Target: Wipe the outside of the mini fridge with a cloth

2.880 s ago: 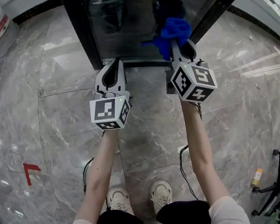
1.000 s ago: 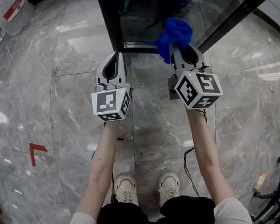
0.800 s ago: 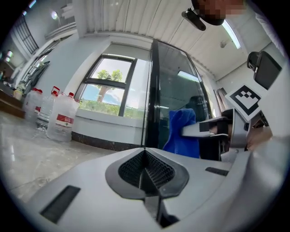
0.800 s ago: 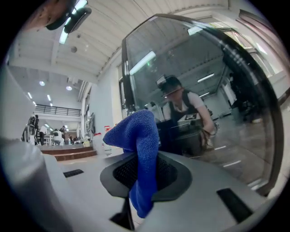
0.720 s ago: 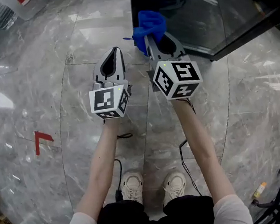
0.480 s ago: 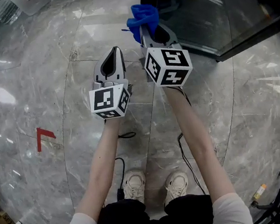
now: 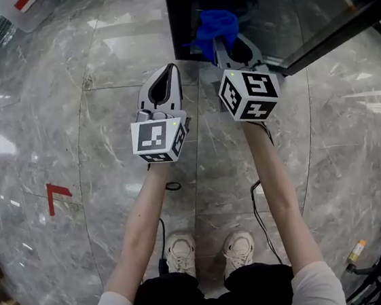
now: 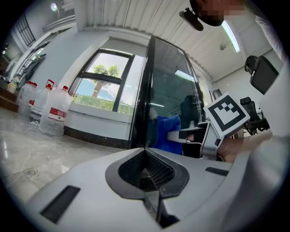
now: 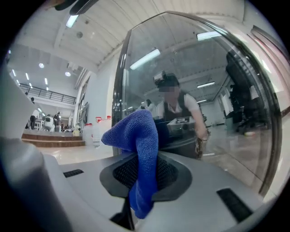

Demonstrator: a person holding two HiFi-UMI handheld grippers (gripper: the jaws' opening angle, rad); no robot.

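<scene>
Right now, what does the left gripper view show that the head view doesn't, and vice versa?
Left gripper view only: a bright window with green trees behind it and a white ribbed ceiling. Head view only: a red angle mark on the grey marble floor and the person's white shoes. Both: the blue microfibre cloth clamped in the right tool, by the black glass-fronted mini fridge.

Floor (image 7: 41,104): polished grey marble tiles bearing a red corner mark (image 7: 57,195). Window (image 8: 103,81): large, dark-framed, admitting daylight; trees visible outside. Water jugs (image 8: 55,113) stand beside it. Ceiling: white panels with strip lights (image 9: 72,20).
</scene>
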